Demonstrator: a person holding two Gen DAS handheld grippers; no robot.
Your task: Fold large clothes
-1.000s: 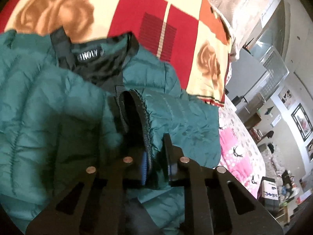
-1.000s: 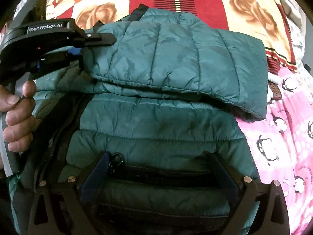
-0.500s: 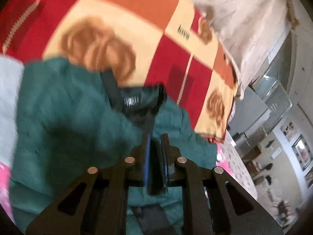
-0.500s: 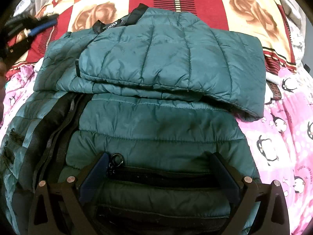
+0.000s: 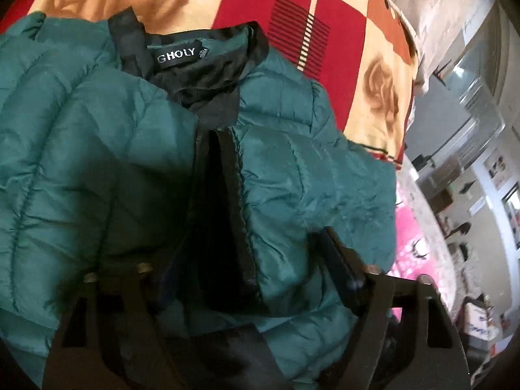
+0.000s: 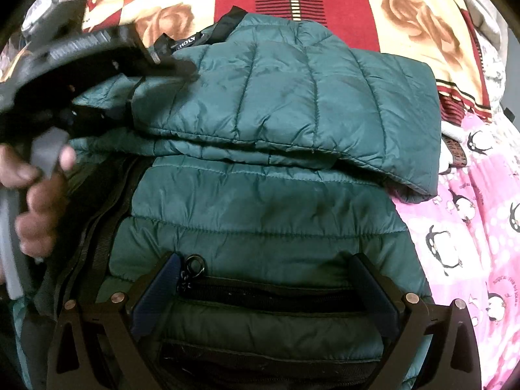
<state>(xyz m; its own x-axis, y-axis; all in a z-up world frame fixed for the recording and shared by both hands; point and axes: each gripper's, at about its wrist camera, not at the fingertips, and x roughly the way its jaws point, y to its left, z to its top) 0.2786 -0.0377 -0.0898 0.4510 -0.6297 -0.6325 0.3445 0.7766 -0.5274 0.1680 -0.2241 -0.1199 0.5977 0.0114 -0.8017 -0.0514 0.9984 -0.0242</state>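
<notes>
A teal quilted jacket (image 6: 276, 214) lies on the bed with one sleeve (image 6: 292, 104) folded across its chest. Its black collar with a label (image 5: 182, 55) points away from me. My left gripper (image 5: 250, 266) is low over the sleeve's black cuff (image 5: 227, 214). Its jaws are opening, and the cuff lies loosely between them. In the right wrist view the left gripper (image 6: 139, 94) sits at the sleeve's end, held by a hand (image 6: 35, 195). My right gripper (image 6: 263, 279) stands open over the jacket's zipped pocket (image 6: 260, 292), its fingers resting either side of it.
Under the jacket is a red and cream blanket with rose prints (image 6: 422, 19). A pink penguin sheet (image 6: 471, 227) covers the bed to the right. Beyond the bed's edge there is room furniture and framed pictures (image 5: 487, 195).
The left gripper, shut on the cuff a second ago, let go and pulled away to the left, then came back down over the cuff with its jaws apart. The right gripper has not moved.
</notes>
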